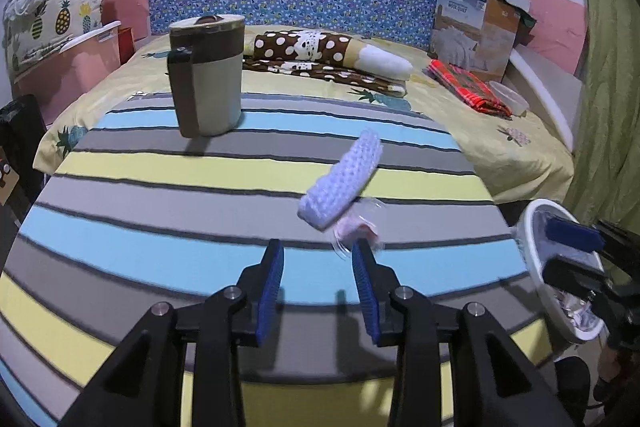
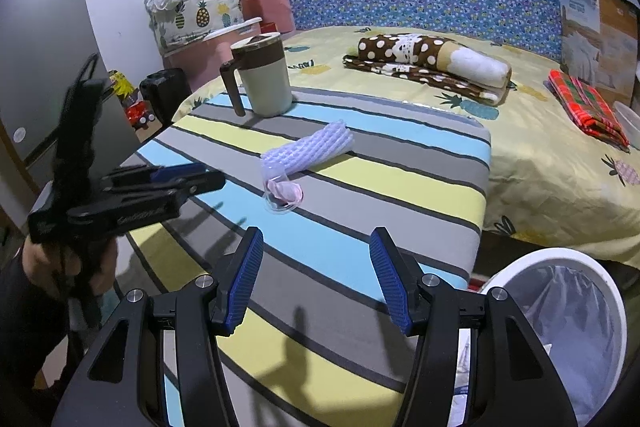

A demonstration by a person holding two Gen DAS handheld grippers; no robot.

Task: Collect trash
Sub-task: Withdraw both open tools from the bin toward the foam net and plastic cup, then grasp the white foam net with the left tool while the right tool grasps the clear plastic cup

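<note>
— Striped tabletop (image 2: 360, 187) by the bed; where's the trash?
— Wrapper (image 1: 356, 231) at one o'clock off the left tool (image 1: 318, 259), released; foam net (image 1: 342, 179) runs on toward one o'clock; left is nearer.
— Right tool (image 2: 316, 247)?
— Released, by the bin (image 2: 560, 307).

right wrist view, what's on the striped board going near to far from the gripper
right gripper → clear plastic wrapper → white foam net sleeve → lidded mug, all on the striped board
</note>
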